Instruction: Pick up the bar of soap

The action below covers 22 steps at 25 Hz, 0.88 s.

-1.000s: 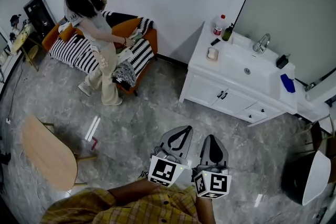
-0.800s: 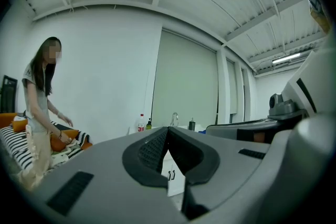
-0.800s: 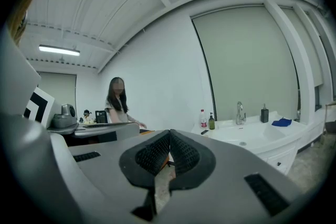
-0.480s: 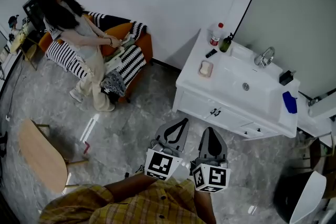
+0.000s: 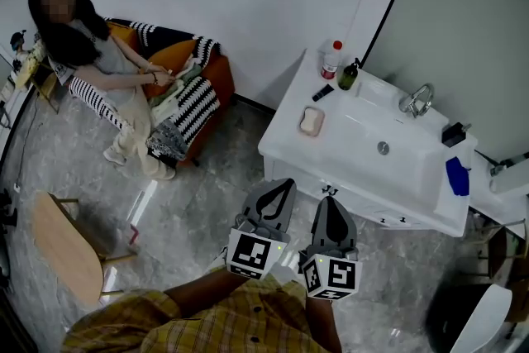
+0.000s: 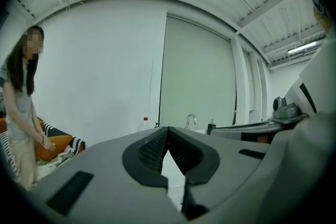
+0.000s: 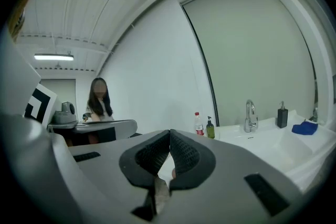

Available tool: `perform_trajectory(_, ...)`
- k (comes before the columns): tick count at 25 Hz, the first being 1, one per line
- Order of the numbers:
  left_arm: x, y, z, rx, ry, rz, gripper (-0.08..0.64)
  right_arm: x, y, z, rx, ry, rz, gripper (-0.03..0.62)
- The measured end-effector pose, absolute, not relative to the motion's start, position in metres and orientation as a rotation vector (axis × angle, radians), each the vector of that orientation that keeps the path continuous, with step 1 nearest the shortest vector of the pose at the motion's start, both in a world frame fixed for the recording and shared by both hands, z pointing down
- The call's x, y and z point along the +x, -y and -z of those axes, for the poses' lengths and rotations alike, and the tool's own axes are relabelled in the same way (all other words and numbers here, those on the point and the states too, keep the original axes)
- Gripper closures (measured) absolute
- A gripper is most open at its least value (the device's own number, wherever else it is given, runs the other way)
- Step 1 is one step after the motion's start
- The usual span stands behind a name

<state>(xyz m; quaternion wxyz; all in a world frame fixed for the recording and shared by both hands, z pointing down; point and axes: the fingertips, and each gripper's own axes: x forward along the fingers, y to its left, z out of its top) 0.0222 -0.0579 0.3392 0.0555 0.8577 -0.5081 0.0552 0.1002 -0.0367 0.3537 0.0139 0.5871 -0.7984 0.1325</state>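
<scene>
1. Since the left hand-held gripper (image 5: 279, 184) is fully closed on nothing, pads tip to tip, it is no use until opened.
2. Right hand-held gripper (image 5: 332, 201): same, jaws together and empty. Both are held level over the floor, short of the worktop (image 5: 285, 143).
3. Bar of soap (image 5: 311, 121): lies flat in a shallow dish (image 5: 302, 129) at the left end of the worktop, well apart from both grippers.
4. Handling, my guess: light, stiff, won't crush. It's probably slick if wet, so it could squirt out of a hard pinch. Take it across the short width at mid-length, pads flat on the two long sides and low enough to clear the dish rim. The dish is loose and may lift or slide with it.
5. Containers, left to right:
   - dish: holds only the soap
   - red-capped bottle (image 5: 331, 62): upright, fill level can't be read
   - green pump bottle (image 5: 348, 77): upright, too dark to see inside
   - basin (image 5: 372, 128): nothing visible but the drain
   - black dispenser (image 5: 454, 133) at the far right: contents hidden
</scene>
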Motion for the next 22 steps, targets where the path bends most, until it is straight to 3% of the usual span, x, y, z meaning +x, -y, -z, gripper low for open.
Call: perform_trajectory(22, 0.028, 0.261, -0.397, 2.536, 1.418, -0.266, 0.548, 0.110, 0.234, -0.399, 1.853, 2.343, -0.507, 0.572)
